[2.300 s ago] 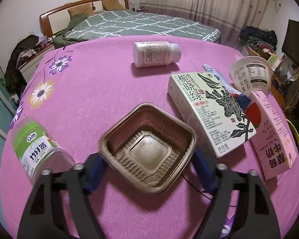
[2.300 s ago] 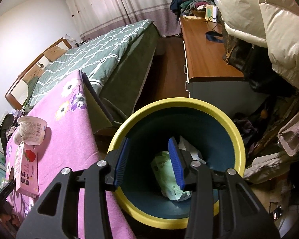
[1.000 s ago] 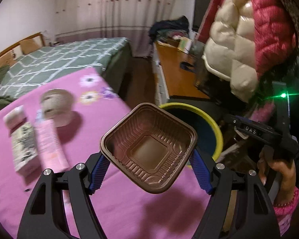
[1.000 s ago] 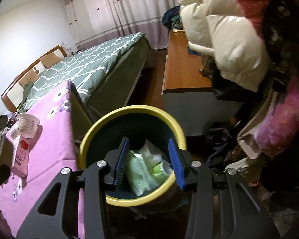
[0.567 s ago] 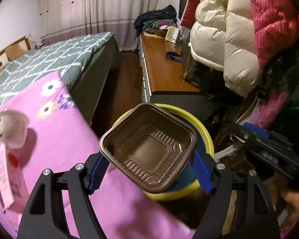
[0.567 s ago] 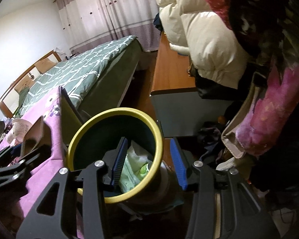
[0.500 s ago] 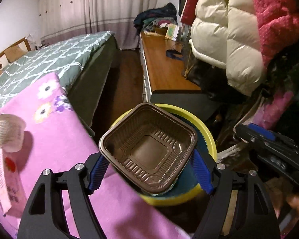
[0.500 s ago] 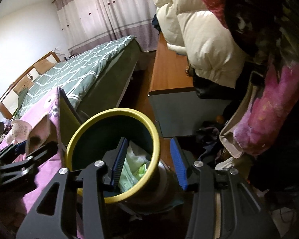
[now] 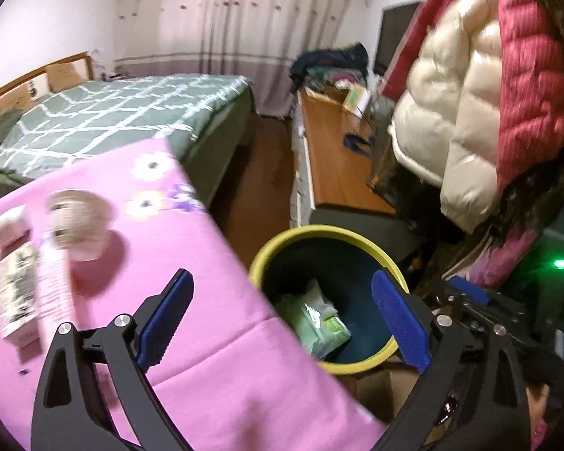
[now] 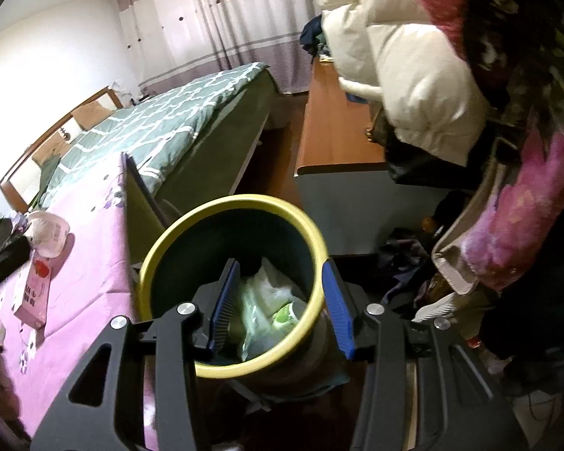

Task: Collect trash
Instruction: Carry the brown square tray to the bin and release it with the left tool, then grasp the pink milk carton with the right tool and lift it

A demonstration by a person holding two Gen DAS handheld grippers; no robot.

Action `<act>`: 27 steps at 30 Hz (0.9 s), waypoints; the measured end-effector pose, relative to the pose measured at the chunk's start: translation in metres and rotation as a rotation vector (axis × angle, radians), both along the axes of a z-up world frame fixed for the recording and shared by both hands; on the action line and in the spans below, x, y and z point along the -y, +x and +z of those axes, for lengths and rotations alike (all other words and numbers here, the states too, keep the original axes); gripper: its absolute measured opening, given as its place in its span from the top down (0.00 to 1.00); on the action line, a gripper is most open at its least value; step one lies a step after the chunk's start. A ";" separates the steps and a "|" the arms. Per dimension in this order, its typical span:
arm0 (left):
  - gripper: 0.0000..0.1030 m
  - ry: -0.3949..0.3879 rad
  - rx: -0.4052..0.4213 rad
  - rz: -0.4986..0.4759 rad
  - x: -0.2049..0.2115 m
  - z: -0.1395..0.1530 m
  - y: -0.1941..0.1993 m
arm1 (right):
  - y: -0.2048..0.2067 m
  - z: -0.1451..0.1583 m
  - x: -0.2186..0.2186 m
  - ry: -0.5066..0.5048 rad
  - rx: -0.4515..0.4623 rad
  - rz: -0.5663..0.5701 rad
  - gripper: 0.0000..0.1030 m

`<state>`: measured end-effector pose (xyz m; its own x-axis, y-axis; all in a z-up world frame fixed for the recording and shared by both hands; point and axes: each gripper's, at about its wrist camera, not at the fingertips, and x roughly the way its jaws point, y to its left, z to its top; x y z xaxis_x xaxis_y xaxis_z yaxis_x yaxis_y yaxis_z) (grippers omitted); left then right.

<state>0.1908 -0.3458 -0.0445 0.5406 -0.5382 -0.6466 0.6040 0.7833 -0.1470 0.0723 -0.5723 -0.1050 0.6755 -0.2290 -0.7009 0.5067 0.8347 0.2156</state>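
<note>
My left gripper (image 9: 282, 319) is open and empty, above the table's edge and the bin's near rim. The yellow-rimmed dark bin (image 9: 278, 248) stands beside the pink table (image 9: 214, 376) and holds green and white wrappers (image 9: 312, 319). The brown tray is not in sight. My right gripper (image 10: 278, 308) has its jaws around the bin (image 10: 222, 370): one pad is inside, the other outside against the wall. On the table lie a white cup (image 9: 81, 225), a pink carton (image 9: 54, 282) and a box (image 9: 13, 289).
A bed with a green checked cover (image 9: 112, 120) lies behind the table. A wooden desk (image 9: 338, 165) stands beyond the bin. White and red puffer jackets (image 9: 470, 120) hang at the right. Clutter lies on the floor by the bin (image 10: 413, 263).
My left gripper opened and the brown tray is gone from it. The left view swung back left toward the table. My right gripper stays on the bin.
</note>
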 end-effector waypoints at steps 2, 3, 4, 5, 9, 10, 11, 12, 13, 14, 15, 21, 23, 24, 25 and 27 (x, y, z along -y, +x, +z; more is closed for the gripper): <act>0.07 -0.007 0.031 0.049 -0.028 0.009 -0.005 | 0.005 0.000 -0.010 -0.004 -0.002 0.023 0.58; 0.06 -0.011 0.047 0.076 -0.044 0.013 -0.008 | 0.007 0.001 -0.015 -0.005 -0.003 0.035 0.57; 0.06 -0.012 0.057 0.099 -0.058 0.015 -0.009 | 0.011 0.001 -0.022 -0.009 -0.005 0.054 0.57; 0.06 -0.012 0.068 0.131 -0.075 0.018 -0.012 | 0.014 0.001 -0.028 -0.011 -0.007 0.068 0.57; 0.06 0.012 0.107 0.257 -0.142 0.020 -0.024 | 0.030 0.000 -0.060 -0.020 -0.014 0.137 0.57; 0.06 0.017 0.111 0.282 -0.154 0.019 -0.025 | 0.034 0.000 -0.068 -0.022 -0.017 0.159 0.57; 0.06 0.024 0.113 0.323 -0.175 0.018 -0.027 | 0.039 0.001 -0.078 -0.024 -0.020 0.182 0.57; 0.06 0.026 0.112 0.345 -0.186 0.016 -0.029 | 0.043 0.001 -0.088 -0.027 -0.022 0.202 0.57; 0.06 0.028 0.109 0.369 -0.199 0.015 -0.030 | 0.049 0.002 -0.101 -0.030 -0.025 0.231 0.57; 0.06 0.027 0.105 0.396 -0.215 0.014 -0.031 | 0.054 0.004 -0.111 -0.035 -0.026 0.250 0.57; 0.06 0.022 0.102 0.421 -0.230 0.012 -0.031 | 0.059 0.005 -0.123 -0.040 -0.026 0.276 0.57; 0.06 0.022 0.118 0.530 -0.295 0.009 -0.038 | 0.081 0.017 -0.192 -0.031 0.019 0.418 0.57; 0.06 0.020 0.120 0.555 -0.313 0.006 -0.039 | 0.086 0.022 -0.216 -0.023 0.041 0.476 0.57; 0.06 0.018 0.119 0.562 -0.316 0.006 -0.039 | 0.087 0.024 -0.226 -0.015 0.053 0.508 0.55; 0.06 0.015 0.116 0.567 -0.320 0.004 -0.039 | 0.089 0.026 -0.238 -0.009 0.066 0.539 0.53; 0.06 0.008 0.104 0.573 -0.324 0.001 -0.036 | 0.093 0.029 -0.262 -0.029 0.076 0.588 0.47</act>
